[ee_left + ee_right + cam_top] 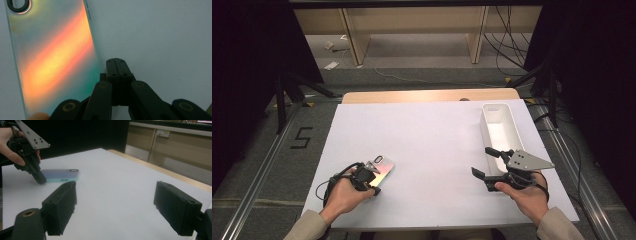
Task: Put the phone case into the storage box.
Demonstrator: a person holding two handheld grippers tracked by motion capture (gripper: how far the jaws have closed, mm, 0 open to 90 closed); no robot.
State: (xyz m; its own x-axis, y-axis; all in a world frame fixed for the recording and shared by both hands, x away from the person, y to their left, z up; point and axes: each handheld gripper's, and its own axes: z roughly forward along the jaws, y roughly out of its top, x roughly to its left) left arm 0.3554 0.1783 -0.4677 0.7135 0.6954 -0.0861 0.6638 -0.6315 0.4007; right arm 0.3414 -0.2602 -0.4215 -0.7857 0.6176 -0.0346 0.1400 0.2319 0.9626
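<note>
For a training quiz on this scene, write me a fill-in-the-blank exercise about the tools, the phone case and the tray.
1. The left tool has its jaws ____ beside the iridescent phone case.
2. The right tool has its jaws ____, with nothing between them.
3. The phone case lies flat on the white ____.
4. The white tray stands nearest the person's ____ hand.

Missing words: shut; open; table; right

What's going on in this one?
A person works at a white-covered table with a gripper in each hand. The left gripper, jaws shut, rests beside an iridescent phone case lying flat. The right gripper hangs open near a white tray, gripping nothing.
</note>
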